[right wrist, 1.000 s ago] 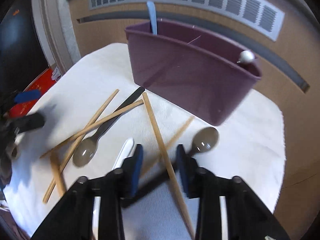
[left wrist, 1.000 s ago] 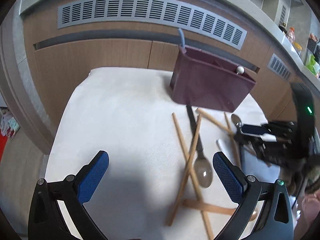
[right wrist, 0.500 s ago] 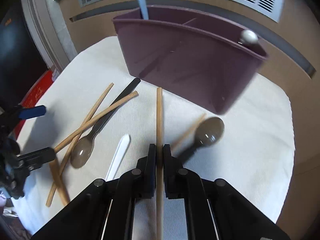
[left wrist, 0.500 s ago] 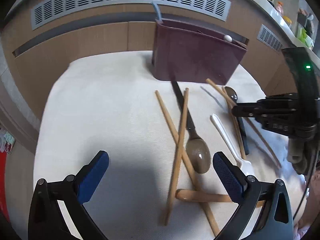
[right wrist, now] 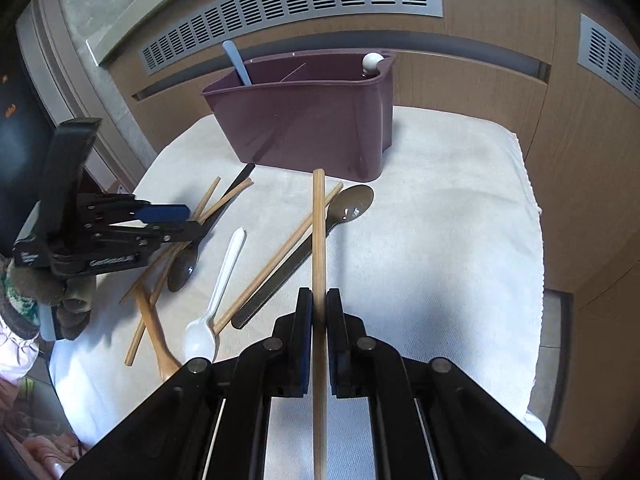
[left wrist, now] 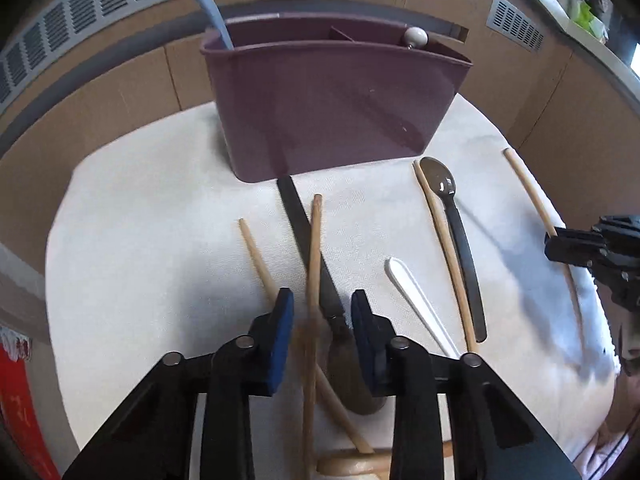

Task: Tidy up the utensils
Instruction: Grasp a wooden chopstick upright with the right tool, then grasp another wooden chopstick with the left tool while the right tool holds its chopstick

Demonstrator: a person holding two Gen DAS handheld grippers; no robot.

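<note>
A maroon utensil caddy (left wrist: 332, 96) (right wrist: 308, 120) stands at the back of a white cloth. My right gripper (right wrist: 319, 312) is shut on a wooden chopstick (right wrist: 319, 232), held above the cloth and pointing at the caddy. My left gripper (left wrist: 322, 312) is half closed, its blue pads either side of a chopstick (left wrist: 314, 264) and the black handle of a brown spoon (left wrist: 308, 248); the pads are not pressed on either. It also shows in the right wrist view (right wrist: 168, 220).
On the cloth lie more chopsticks (left wrist: 444, 248), a second brown spoon (left wrist: 452, 216) (right wrist: 348, 204), a white plastic spoon (left wrist: 416, 300) (right wrist: 218, 300) and a wooden spoon (right wrist: 154, 332). A blue handle (right wrist: 238, 64) and a white knob (right wrist: 372, 62) stick out of the caddy. Wooden cabinets stand behind.
My right gripper shut on a chopstick and lifted it off the cloth. My left gripper moved forward over the crossed chopsticks and spoon and narrowed from wide open to half closed.
</note>
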